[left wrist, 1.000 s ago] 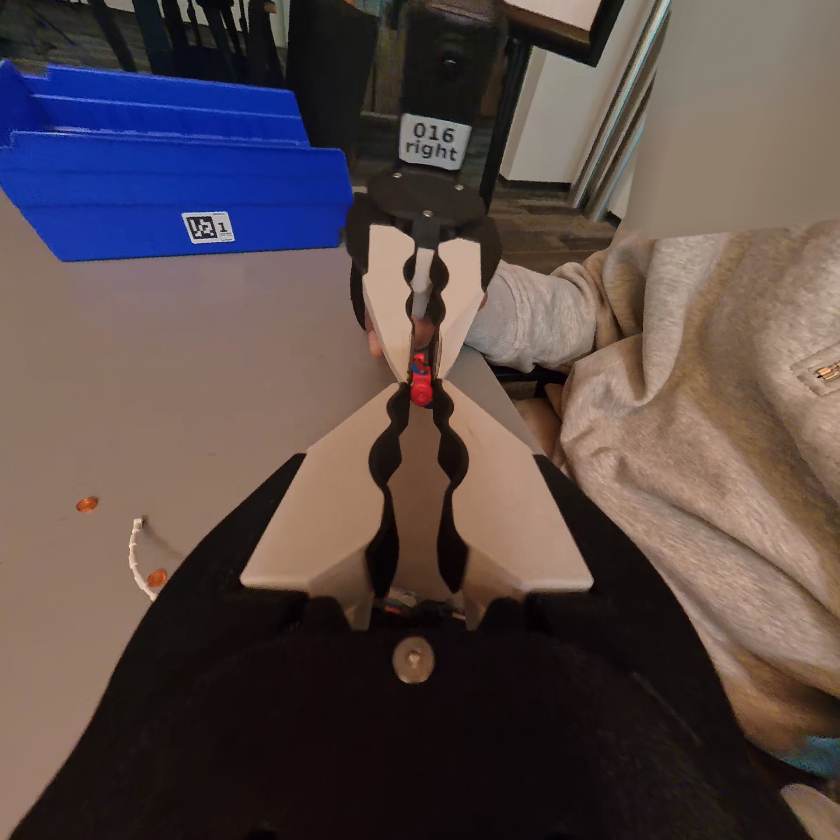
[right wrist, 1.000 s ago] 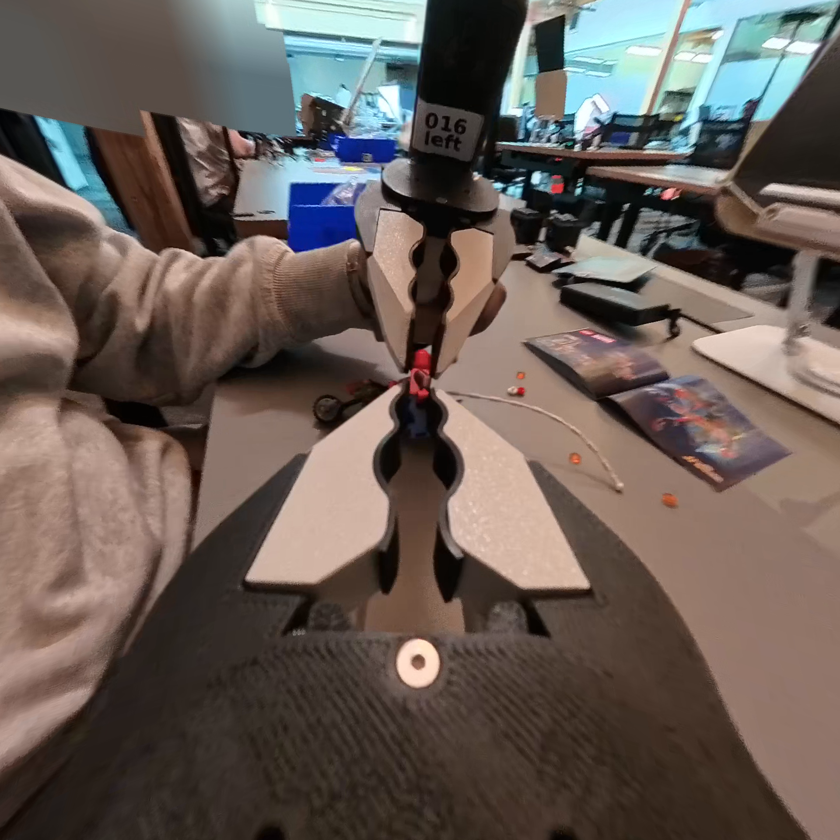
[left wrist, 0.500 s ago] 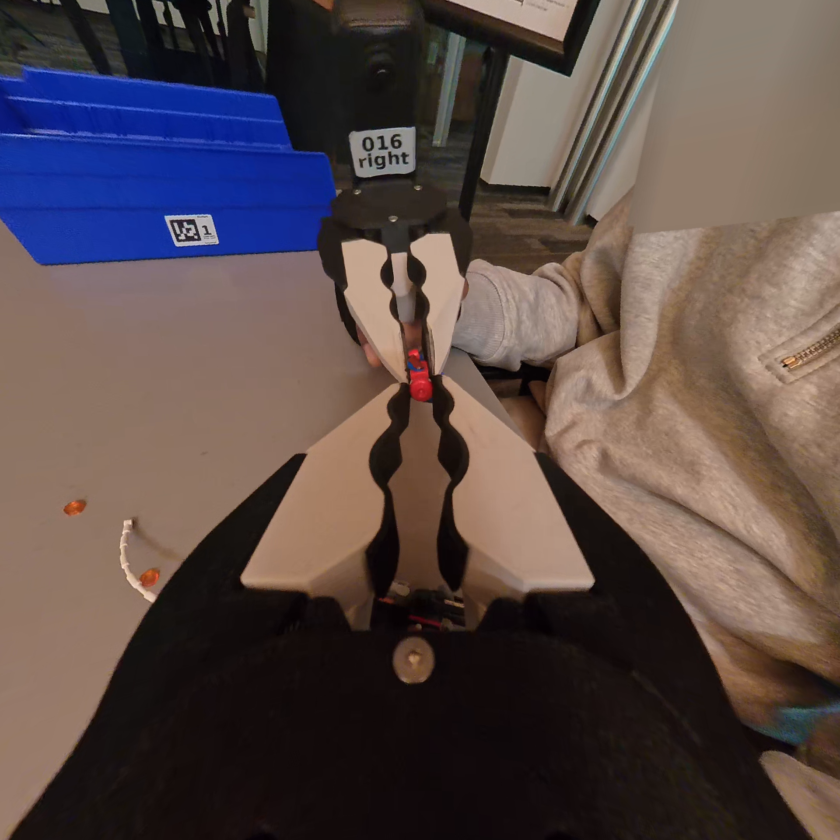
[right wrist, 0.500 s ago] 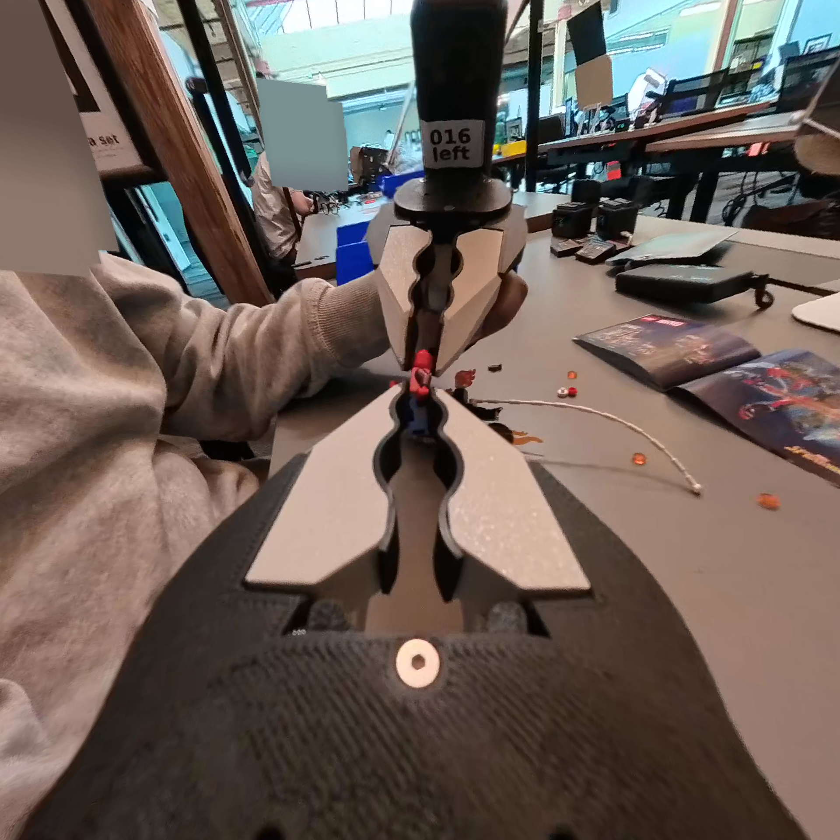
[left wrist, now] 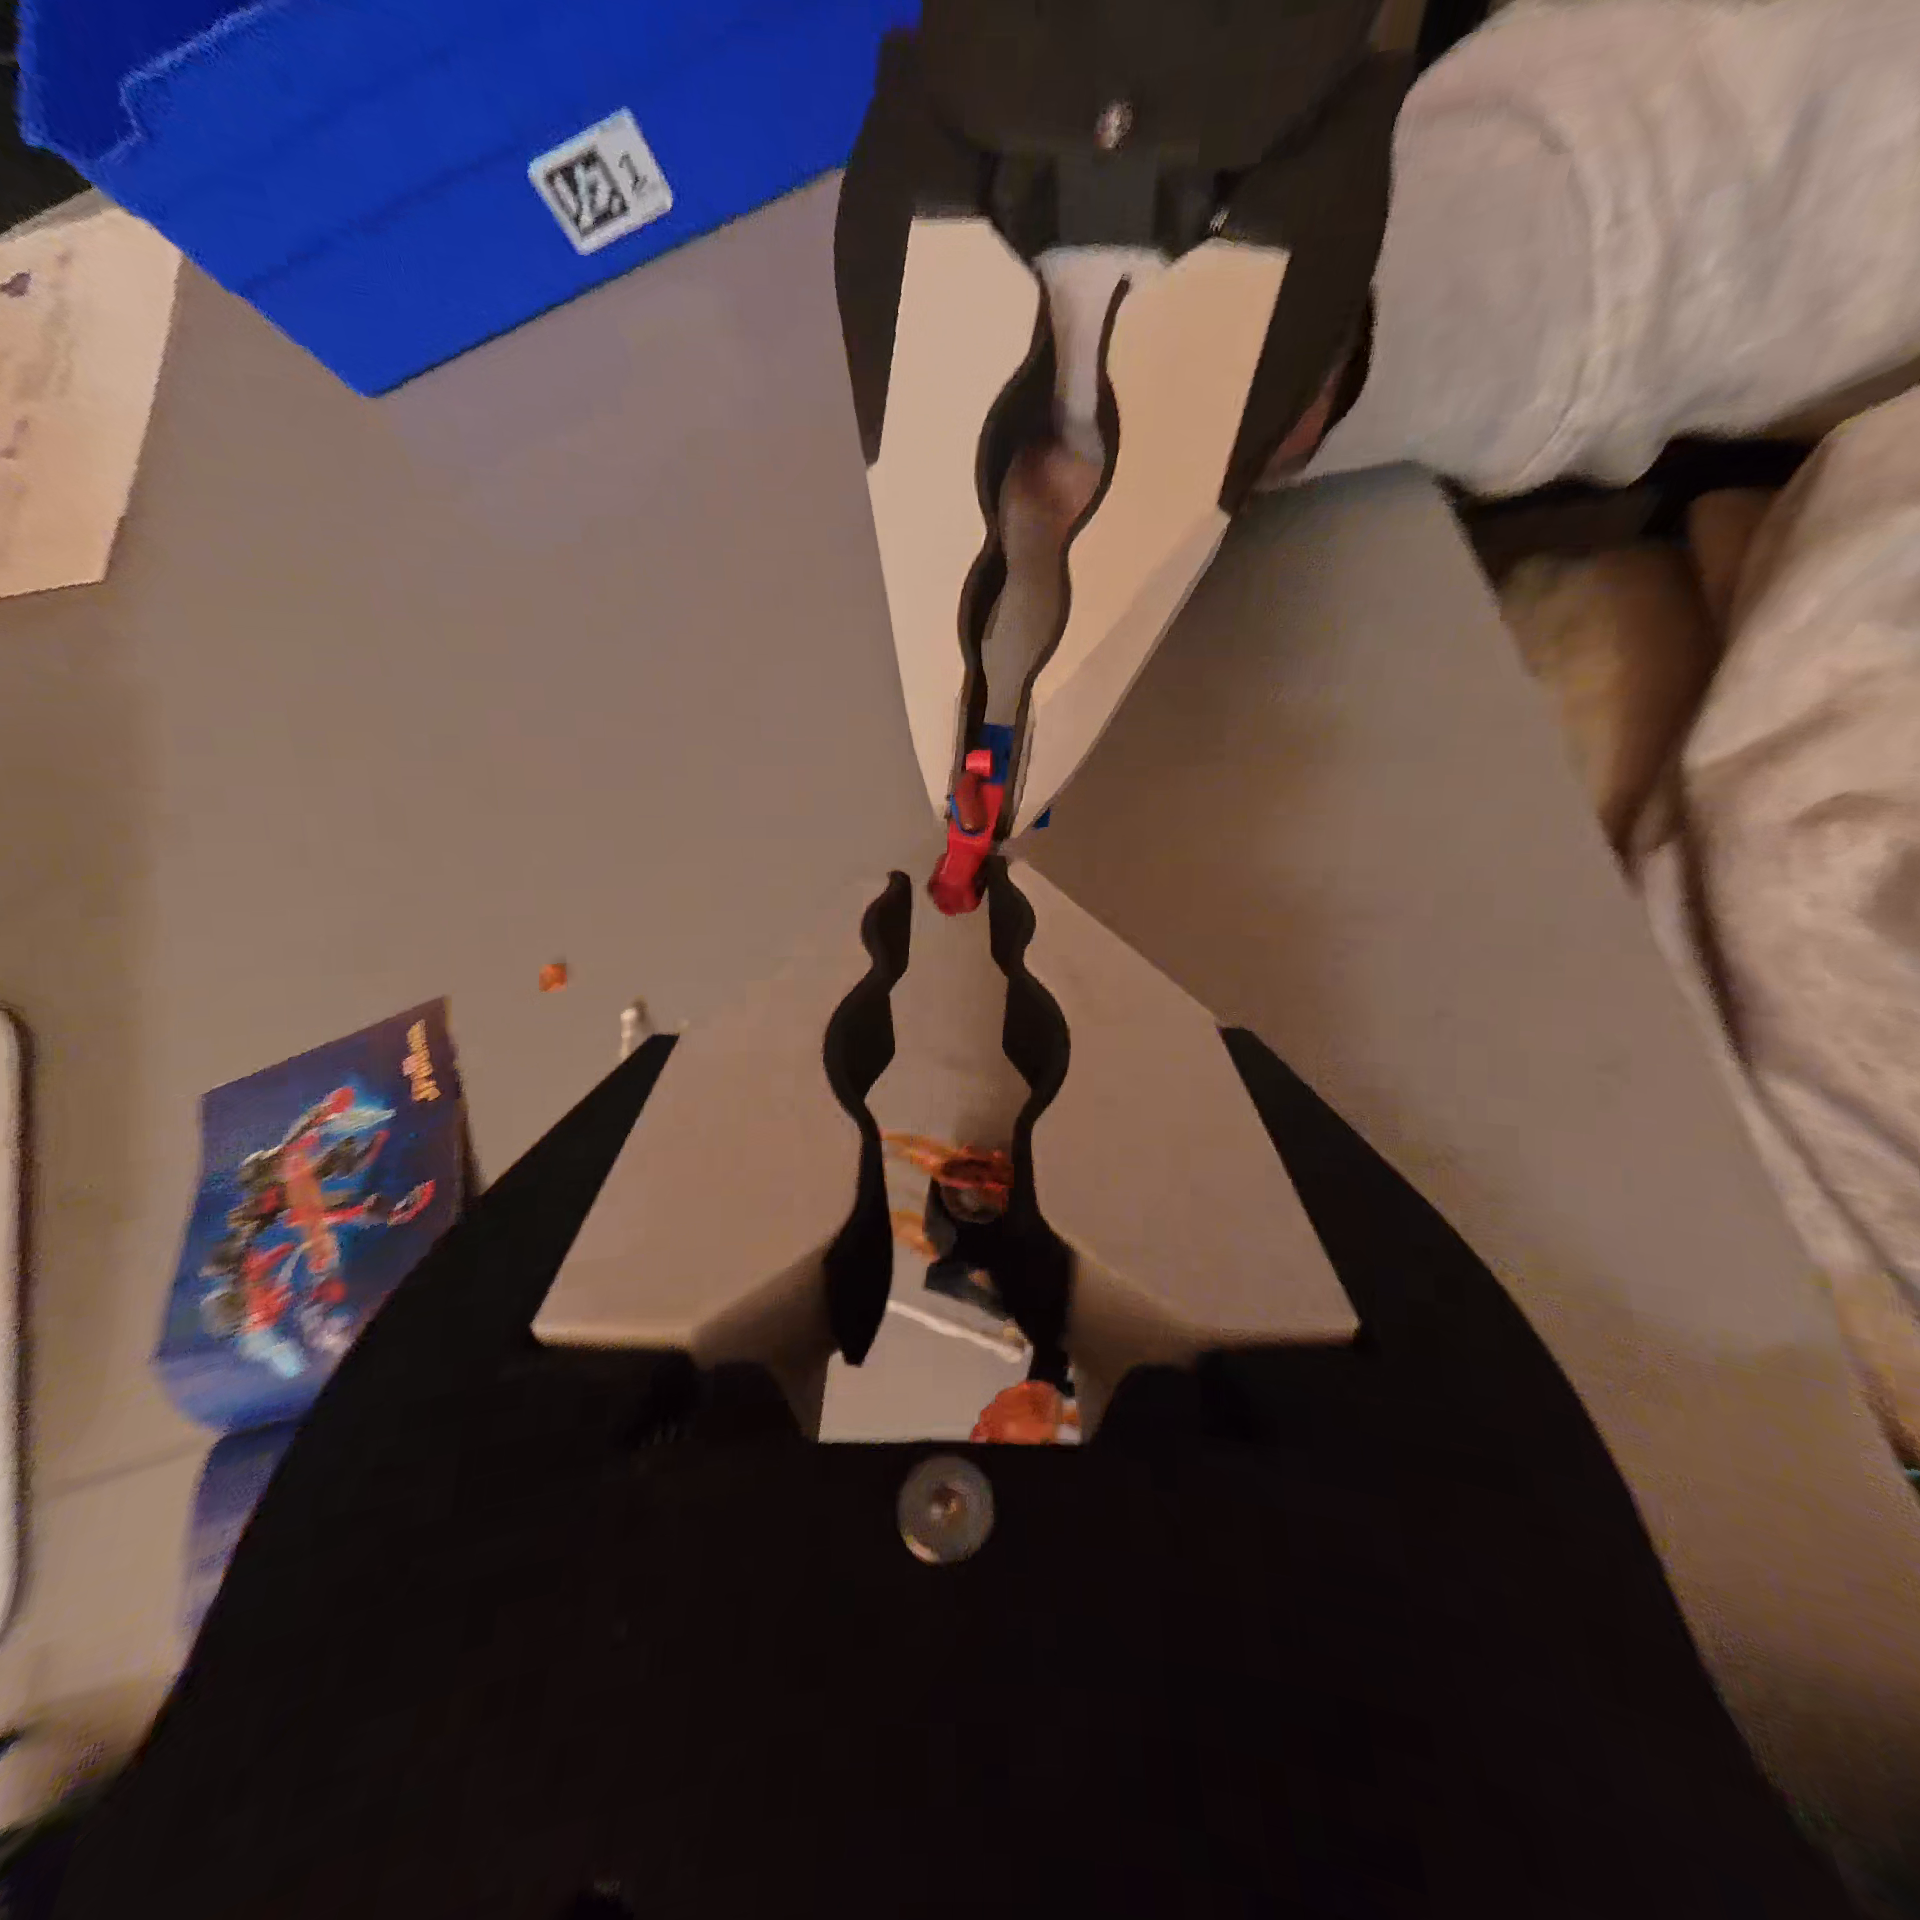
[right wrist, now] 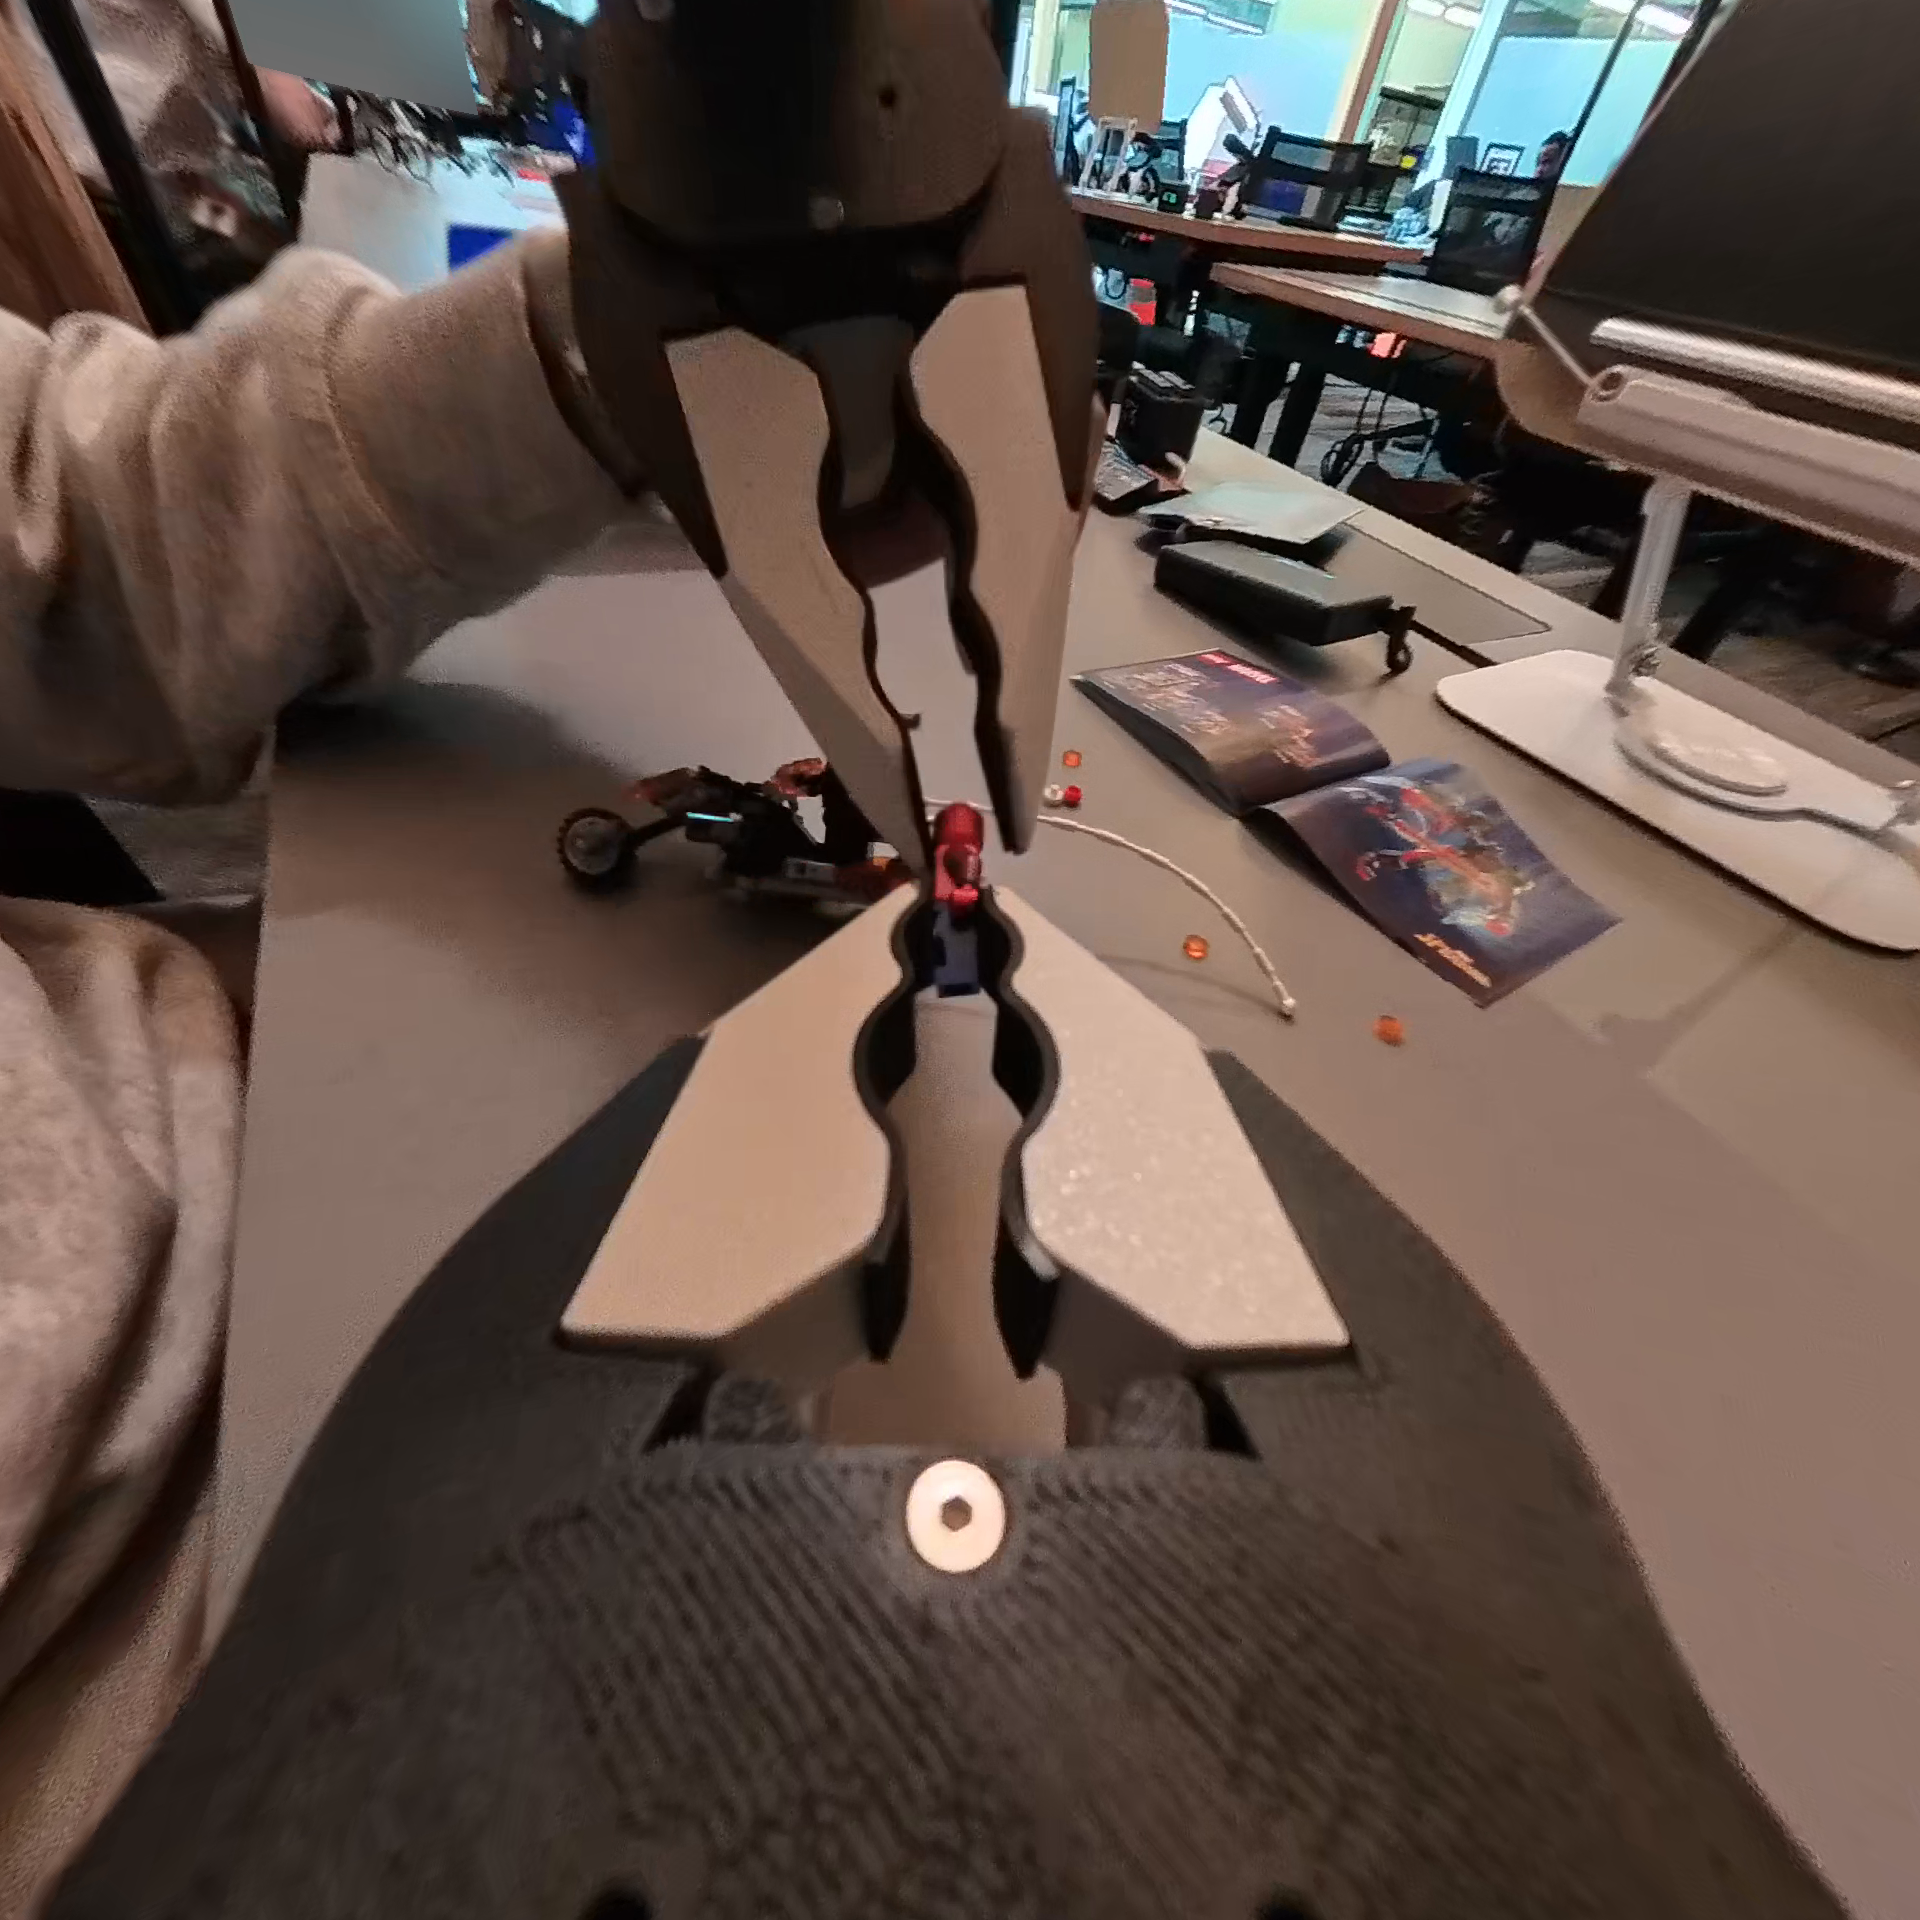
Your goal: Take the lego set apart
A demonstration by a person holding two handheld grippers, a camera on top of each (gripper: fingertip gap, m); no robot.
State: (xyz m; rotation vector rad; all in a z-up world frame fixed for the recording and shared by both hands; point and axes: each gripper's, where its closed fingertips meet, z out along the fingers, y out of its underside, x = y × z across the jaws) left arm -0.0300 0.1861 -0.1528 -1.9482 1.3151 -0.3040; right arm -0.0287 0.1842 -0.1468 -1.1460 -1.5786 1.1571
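Note:
A small lego minifigure [right wrist: 956, 883] with a red head, red torso and blue legs is held in the air over the grey table [right wrist: 1558, 1195]. My right gripper [right wrist: 956, 909] is shut on its blue legs; it also shows in the left wrist view [left wrist: 987, 821]. My left gripper [left wrist: 945, 881] faces it tip to tip, and its jaws stand slightly apart around the red head [left wrist: 956, 878]. In the right wrist view the left gripper [right wrist: 961, 847] comes down from above. A lego motorcycle [right wrist: 727, 831] lies on the table just behind.
An open instruction booklet [right wrist: 1351, 821], a white string [right wrist: 1174, 883] and small orange studs [right wrist: 1387, 1029] lie to the right. A monitor stand [right wrist: 1683, 769] and black adapter [right wrist: 1268, 592] stand farther back. A blue bin [left wrist: 416, 156] sits at the table edge. Grey sleeves [right wrist: 260, 499] are on the left. Only a small space, under 4 cm, lies between the two pairs of fingers.
My left gripper has let go of the red head and its jaws have opened a little. Both grippers have tipped down toward the table and come closer together. The right still holds the legs.

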